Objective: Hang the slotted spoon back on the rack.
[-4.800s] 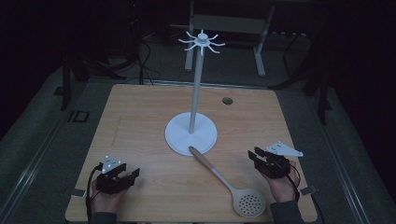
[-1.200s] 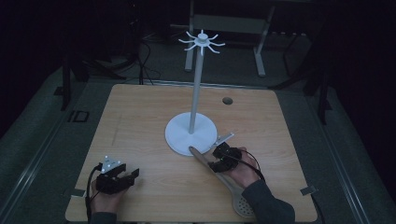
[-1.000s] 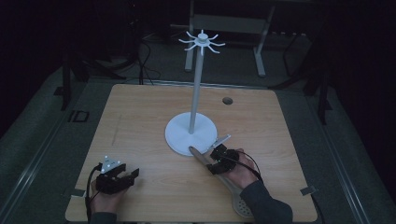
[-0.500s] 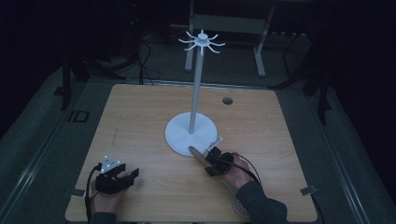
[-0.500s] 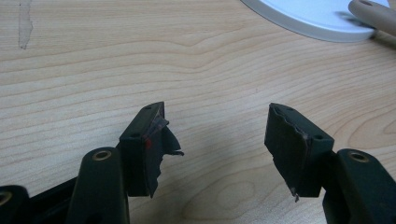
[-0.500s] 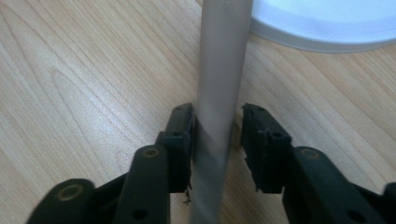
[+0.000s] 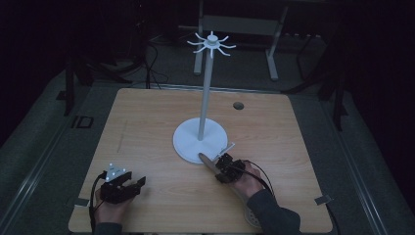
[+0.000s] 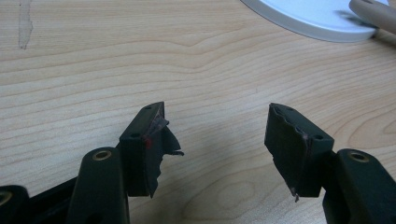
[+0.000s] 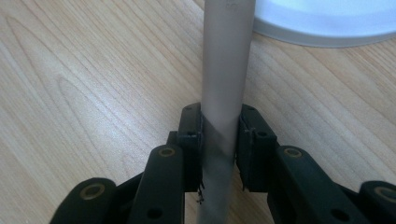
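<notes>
A beige slotted spoon lies on the wooden table (image 7: 147, 127), its handle (image 7: 206, 161) resting on the edge of the white stand's round base (image 7: 188, 139); its perforated head (image 7: 250, 218) pokes out under the person's right sleeve. My right gripper (image 7: 223, 169) is shut on the handle (image 9: 223, 93), which runs up between both pads. The stand's white pole (image 7: 205, 93) rises to a crown of hooks (image 7: 211, 43). My left gripper (image 7: 129, 186) rests open near the front left corner, nothing between its fingers (image 8: 144, 144).
A small dark hole (image 7: 238, 105) sits in the table's far right part. Metal frame legs (image 7: 274, 54) stand on the floor beyond the table. The base rim (image 8: 308, 23) and the handle tip (image 8: 373, 11) lie ahead of my left gripper.
My right gripper came in from the table's right side to the spoon handle and closed on it. The left gripper has stayed put.
</notes>
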Demonstrator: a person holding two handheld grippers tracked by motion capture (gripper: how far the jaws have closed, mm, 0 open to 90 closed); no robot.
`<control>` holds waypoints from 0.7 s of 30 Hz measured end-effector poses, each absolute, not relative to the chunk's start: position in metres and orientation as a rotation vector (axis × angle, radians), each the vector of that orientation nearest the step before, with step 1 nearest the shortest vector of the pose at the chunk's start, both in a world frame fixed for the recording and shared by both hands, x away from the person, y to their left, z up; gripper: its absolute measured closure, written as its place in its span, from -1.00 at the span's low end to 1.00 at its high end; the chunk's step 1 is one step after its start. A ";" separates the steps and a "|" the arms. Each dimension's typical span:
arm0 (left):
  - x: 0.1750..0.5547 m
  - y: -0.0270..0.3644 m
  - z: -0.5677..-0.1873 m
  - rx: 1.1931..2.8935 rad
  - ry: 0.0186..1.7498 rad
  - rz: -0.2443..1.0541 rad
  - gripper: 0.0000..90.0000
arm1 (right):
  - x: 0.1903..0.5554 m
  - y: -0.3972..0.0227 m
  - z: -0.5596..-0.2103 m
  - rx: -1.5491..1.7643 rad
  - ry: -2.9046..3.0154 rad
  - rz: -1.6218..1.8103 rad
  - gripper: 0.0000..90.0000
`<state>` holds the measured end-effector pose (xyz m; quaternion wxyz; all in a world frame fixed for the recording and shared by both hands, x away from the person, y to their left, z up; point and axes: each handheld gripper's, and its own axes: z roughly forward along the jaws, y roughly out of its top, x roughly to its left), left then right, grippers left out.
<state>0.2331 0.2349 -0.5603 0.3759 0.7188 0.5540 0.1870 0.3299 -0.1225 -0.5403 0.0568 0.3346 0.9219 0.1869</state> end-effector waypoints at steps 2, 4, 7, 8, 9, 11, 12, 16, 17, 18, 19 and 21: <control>0.233 0.235 -0.560 1.840 1.417 0.479 -0.13 | 0.329 -0.123 -0.540 1.011 2.796 0.576 0.63; 0.233 0.235 -0.560 1.839 1.417 0.479 -0.13 | 0.328 -0.124 -0.538 1.010 2.793 0.588 0.63; 0.233 0.234 -0.560 1.839 1.417 0.480 -0.13 | 0.327 -0.125 -0.536 1.004 2.790 0.604 0.63; 0.233 0.235 -0.560 1.840 1.416 0.481 -0.13 | 0.327 -0.125 -0.536 1.004 2.786 0.609 0.63; 0.233 0.235 -0.560 1.840 1.416 0.481 -0.13 | 0.326 -0.125 -0.535 1.002 2.780 0.615 0.63; 0.233 0.234 -0.560 1.839 1.416 0.481 -0.13 | 0.325 -0.126 -0.534 1.003 2.764 0.632 0.63; 0.233 0.234 -0.560 1.839 1.416 0.481 -0.13 | 0.325 -0.126 -0.534 1.003 2.764 0.632 0.63; 0.233 0.234 -0.560 1.839 1.418 0.480 -0.13 | 0.324 -0.130 -0.527 1.005 2.738 0.677 0.64; 0.233 0.234 -0.561 1.838 1.417 0.481 -0.13 | 0.324 -0.130 -0.526 1.001 2.733 0.687 0.64; 0.233 0.234 -0.560 1.839 1.417 0.481 -0.13 | 0.324 -0.131 -0.525 1.001 2.730 0.692 0.64; 0.233 0.234 -0.560 1.839 1.417 0.481 -0.13 | 0.324 -0.131 -0.525 1.001 2.730 0.692 0.64; 0.233 0.234 -0.560 1.839 1.417 0.480 -0.13 | 0.324 -0.132 -0.522 1.004 2.721 0.702 0.64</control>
